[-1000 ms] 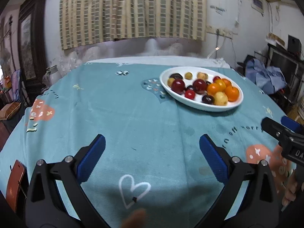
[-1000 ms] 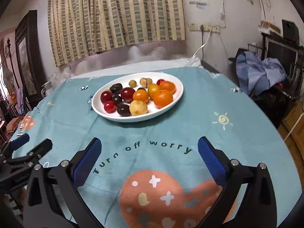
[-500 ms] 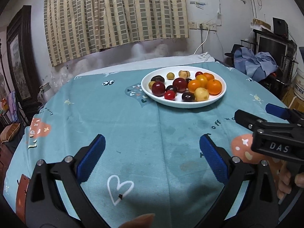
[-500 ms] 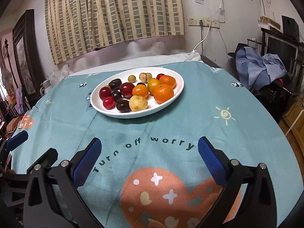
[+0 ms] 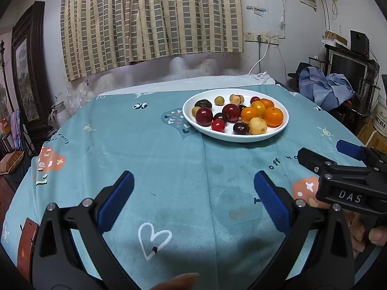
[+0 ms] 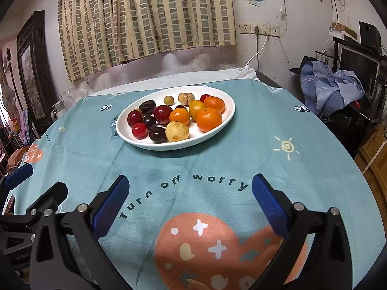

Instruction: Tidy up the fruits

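A white oval plate [image 5: 283,126] [image 6: 227,120] sits on the teal tablecloth, holding several fruits: oranges [image 6: 209,119], dark red plums [image 6: 162,114], a yellow fruit [image 6: 177,131], small dark and green ones. My left gripper [image 5: 193,200] is open and empty, low over the cloth in front of and left of the plate. My right gripper [image 6: 189,200] is open and empty, over the "Turn off worry" lettering in front of the plate. The right gripper also shows at the right edge of the left wrist view [image 5: 338,159].
The round table's edge falls away on the right [image 6: 362,169]. Blue clothes [image 6: 331,84] lie on furniture at the right. A striped curtain [image 6: 145,17] hangs on the back wall. A dark framed picture [image 5: 26,77] stands at the left.
The left gripper's view has swung right and level, so the plate sits more centred. The right gripper has moved slightly closer to the plate. Both stay open.
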Tool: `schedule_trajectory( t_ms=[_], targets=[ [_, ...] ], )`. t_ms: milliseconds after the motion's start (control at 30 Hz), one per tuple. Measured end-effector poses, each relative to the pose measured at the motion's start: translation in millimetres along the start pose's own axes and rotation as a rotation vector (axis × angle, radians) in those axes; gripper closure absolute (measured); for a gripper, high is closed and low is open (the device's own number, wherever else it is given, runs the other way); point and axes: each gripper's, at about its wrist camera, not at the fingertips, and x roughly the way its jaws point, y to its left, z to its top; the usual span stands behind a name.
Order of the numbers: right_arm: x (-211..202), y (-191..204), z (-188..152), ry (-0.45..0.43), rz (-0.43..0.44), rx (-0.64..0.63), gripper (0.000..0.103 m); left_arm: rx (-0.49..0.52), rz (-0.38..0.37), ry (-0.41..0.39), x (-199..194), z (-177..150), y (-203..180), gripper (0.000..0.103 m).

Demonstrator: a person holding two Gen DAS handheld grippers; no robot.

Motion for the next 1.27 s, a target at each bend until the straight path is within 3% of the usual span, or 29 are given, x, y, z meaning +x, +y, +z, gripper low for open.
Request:
schedule_trajectory(
  t_ms=[667, 800, 1267],
  targets=[
    [0.6, 1.3, -1.0, 0.007, 0.005, -0.003, 0.001, 0.007, -0.011, 0.005, -1.2, -0.2, -4.0, 0.002],
    [0.9, 1.8, -1.0, 0.006, 0.006, -0.004, 0.001, -0.022, 0.007, -0.04, -5.8, -1.4, -0.2, 0.002],
    [1.1, 1.9, -1.1, 0.009, 0.007, -0.003, 0.001, -0.037, -0.025, -0.011, -0.9, 0.3, 5.2, 0.002]
  ],
)
